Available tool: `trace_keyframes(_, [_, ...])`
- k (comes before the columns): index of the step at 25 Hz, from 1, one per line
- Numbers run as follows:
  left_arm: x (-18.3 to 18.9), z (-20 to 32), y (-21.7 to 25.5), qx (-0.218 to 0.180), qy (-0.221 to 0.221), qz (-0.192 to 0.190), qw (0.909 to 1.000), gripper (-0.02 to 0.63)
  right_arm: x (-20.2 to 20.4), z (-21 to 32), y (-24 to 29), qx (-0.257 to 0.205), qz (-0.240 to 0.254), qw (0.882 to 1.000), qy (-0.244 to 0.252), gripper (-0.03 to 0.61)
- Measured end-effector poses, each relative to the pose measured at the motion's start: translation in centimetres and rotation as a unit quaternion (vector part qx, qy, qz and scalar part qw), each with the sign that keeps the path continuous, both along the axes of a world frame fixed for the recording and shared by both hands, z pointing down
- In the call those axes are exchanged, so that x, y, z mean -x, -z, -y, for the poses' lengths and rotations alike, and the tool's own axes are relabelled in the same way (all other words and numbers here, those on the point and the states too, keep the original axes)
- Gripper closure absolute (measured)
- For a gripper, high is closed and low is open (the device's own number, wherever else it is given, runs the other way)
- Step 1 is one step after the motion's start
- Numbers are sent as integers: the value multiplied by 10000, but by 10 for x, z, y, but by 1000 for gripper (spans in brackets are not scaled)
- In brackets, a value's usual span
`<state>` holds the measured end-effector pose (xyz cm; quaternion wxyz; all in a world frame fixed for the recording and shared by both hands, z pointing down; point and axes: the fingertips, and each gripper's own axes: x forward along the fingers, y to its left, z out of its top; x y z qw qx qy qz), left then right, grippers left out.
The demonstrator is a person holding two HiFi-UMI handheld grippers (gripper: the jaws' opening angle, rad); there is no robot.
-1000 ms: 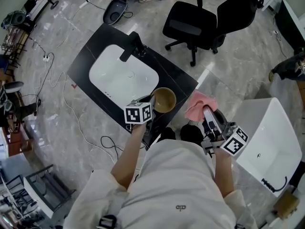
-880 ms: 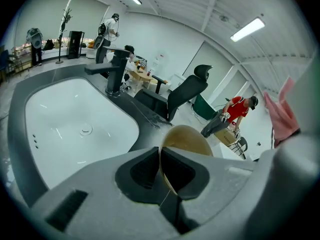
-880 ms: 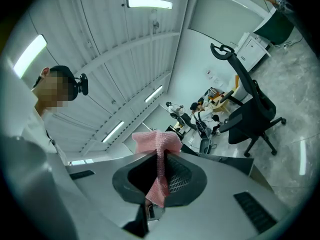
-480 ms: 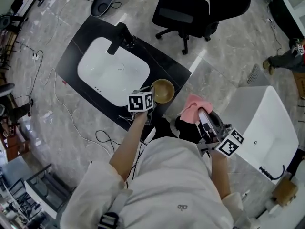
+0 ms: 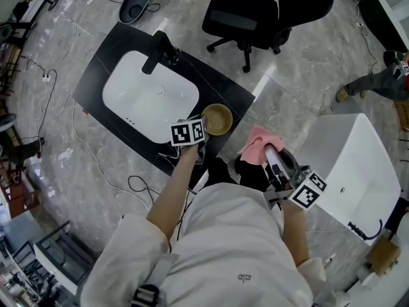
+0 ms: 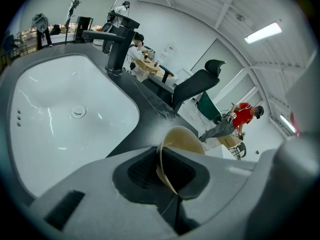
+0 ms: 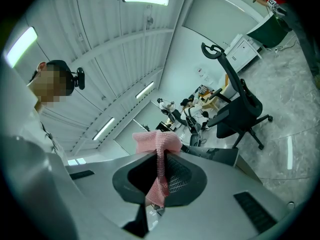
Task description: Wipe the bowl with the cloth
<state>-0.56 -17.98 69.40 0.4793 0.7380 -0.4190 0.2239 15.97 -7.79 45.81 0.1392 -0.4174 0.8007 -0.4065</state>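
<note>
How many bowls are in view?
1. The tan bowl is clamped by its rim in the left gripper, at the black counter's corner beside the sink. No others show.

What you cannot see

In the head view, the marker cube [image 5: 187, 133] covers the jaws of the left claw [image 5: 200, 137] and the bowl [image 5: 218, 118] edge at 7 o'clock. The cloth [image 5: 258, 142] covers the tips of the right claw [image 5: 271, 156]. In the left gripper view, the claw's grey body hides the bowl's lower half. The top edge cuts off the black chair [image 5: 239, 11] at 12 o'clock, and the right edge cuts off a person [image 5: 372, 82] at 2 o'clock.
</note>
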Motion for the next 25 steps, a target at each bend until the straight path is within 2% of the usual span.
trace_keyframes(10, [2,2,1,-18,-6,6,10000,581,3,8,1,4,34,10000,83,561])
trace_keyframes(13, [3,1,2,26,-6,-14,10000,543,3,9,2,23,47,9999,87,561])
trace_keyframes(25, [11,0,7,12,-35,97,9999,523,6,12,7,-10,54,9999,94,561])
